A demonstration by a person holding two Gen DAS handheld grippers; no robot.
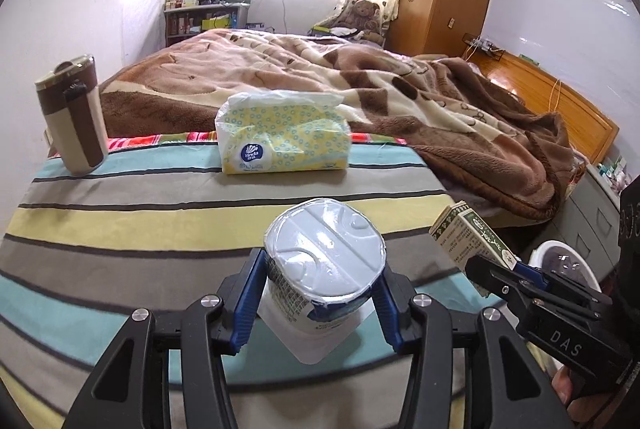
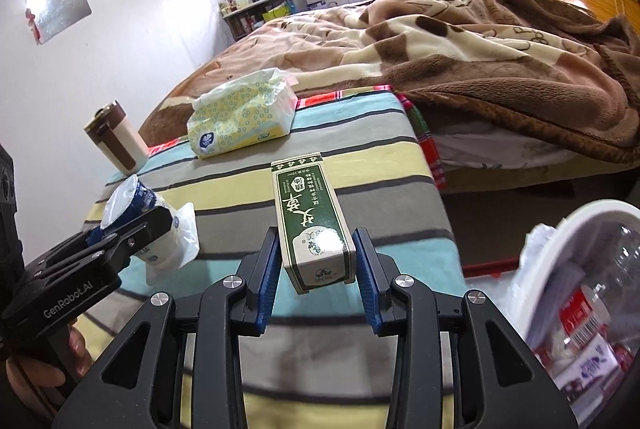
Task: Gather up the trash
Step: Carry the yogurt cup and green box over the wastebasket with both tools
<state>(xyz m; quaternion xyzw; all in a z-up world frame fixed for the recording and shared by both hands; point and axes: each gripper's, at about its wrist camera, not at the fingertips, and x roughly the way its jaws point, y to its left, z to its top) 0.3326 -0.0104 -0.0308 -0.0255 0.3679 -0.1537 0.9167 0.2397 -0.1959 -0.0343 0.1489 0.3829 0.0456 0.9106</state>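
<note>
where the left wrist camera looks forward, the left gripper is closed on a white yogurt cup, its blue pads pressed against both sides just under the foil lid, the cup held tilted above the striped sheet. to its right, the right gripper clamps the near end of a green and cream carton, held over the edge of the bed. a white trash basket shows just behind that gripper, low by the bedside. further back on the sheet lie a yellow tissue pack and, well to the left, an upright brown and cream tumbler. a brown blanket covers the rest of the bed.

in the right wrist view, the right gripper is shut around the carton, which points away along the fingers. at left, the left gripper grips the yogurt cup, lifted above the sheet. the trash basket sits at lower right, beside the bed, with wrappers and a clear plastic bottle inside. the tissue pack and tumbler rest further back.
</note>
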